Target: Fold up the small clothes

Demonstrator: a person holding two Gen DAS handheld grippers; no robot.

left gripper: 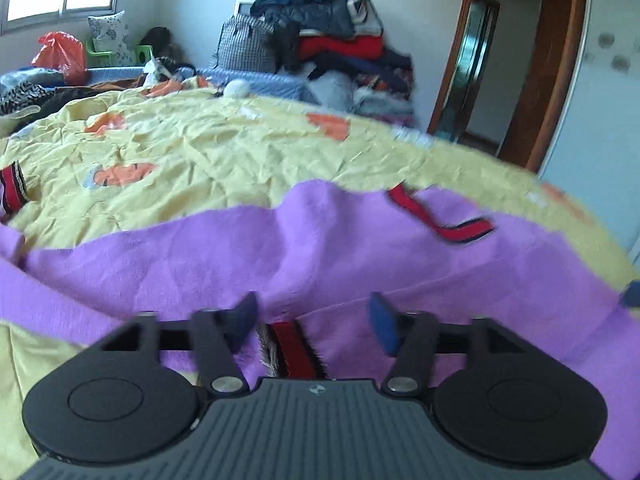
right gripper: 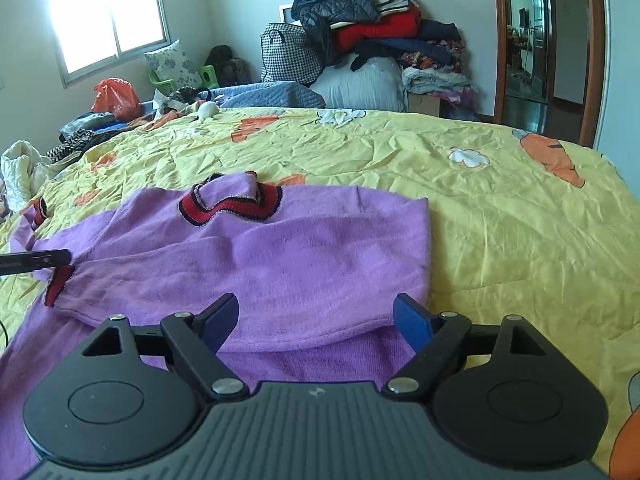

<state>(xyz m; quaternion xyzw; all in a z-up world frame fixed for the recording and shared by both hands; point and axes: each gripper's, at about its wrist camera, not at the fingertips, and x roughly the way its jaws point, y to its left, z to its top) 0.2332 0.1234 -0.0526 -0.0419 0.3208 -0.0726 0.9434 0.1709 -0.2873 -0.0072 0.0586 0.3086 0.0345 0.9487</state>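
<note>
A small purple sweater [right gripper: 288, 256] with red and black trim lies on the yellow bedspread [right gripper: 500, 220], its collar [right gripper: 232, 204] toward the far side. Its right side is folded over the body. A sleeve with a red cuff [right gripper: 56, 286] lies across the left part. My right gripper [right gripper: 316, 320] is open just above the sweater's near part. My left gripper [left gripper: 312, 320] is open over the sweater [left gripper: 280, 248], with the red cuff [left gripper: 294, 350] lying between its fingers. The left gripper's tip also shows at the left edge of the right wrist view [right gripper: 36, 260].
A tall pile of clothes [right gripper: 380, 32] and a checkered bag [right gripper: 288, 56] stand beyond the bed's far edge. More clothes [right gripper: 80, 136] and an orange plastic bag [right gripper: 116, 96] lie at the far left. A doorway [right gripper: 532, 40] is at the right.
</note>
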